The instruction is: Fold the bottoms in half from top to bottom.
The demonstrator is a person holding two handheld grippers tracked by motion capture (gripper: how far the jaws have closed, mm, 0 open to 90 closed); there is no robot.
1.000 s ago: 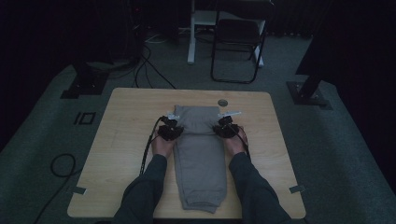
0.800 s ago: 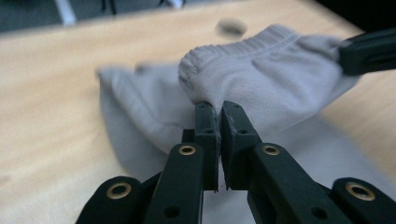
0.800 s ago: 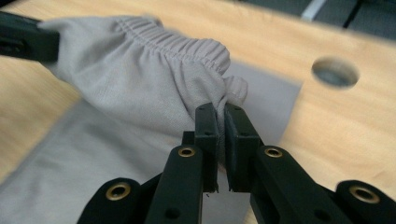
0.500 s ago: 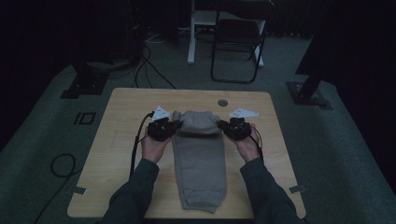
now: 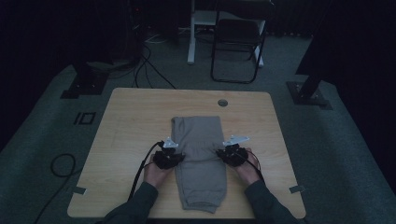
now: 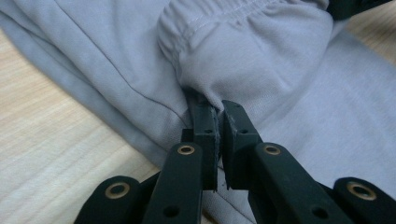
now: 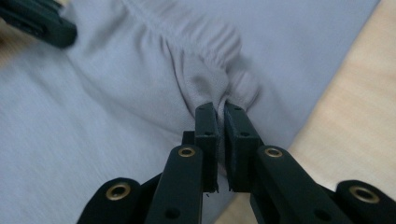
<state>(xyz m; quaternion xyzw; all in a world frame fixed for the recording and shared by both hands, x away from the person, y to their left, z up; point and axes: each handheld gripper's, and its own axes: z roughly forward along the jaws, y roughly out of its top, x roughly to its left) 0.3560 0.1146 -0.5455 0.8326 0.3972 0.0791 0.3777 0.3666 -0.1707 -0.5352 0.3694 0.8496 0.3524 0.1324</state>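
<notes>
On the middle of the wooden table (image 5: 126, 121) lies a pair of grey sweatpants (image 5: 198, 135), folded lengthwise into a long strip that runs from the far half of the tabletop toward the person's edge, where the cuffed leg ends (image 5: 201, 204) rest. The elastic waistband is doubled back over the legs, and its gathered, stitched edge (image 6: 243, 11) rises as a soft ridge in the left gripper view.

Each side of that folded-over band is pinched by a claw. The left gripper (image 5: 169, 157) sits at the left edge of the cloth with its jaws closed tight on a fold of the fabric, which bulges out just above the tips (image 6: 215, 109). The right gripper (image 5: 232, 155) sits at the right edge, its jaws likewise clamped on a bunched corner of the waistband (image 7: 217, 109). Both are roughly level with each other across the strip, with the person's hands behind them and dark sleeves coming in from the bottom.

Farther out, a round cable hole (image 5: 222, 102) marks the table's far edge. Beyond it on the dark carpet stands a black folding chair (image 5: 238, 46).
</notes>
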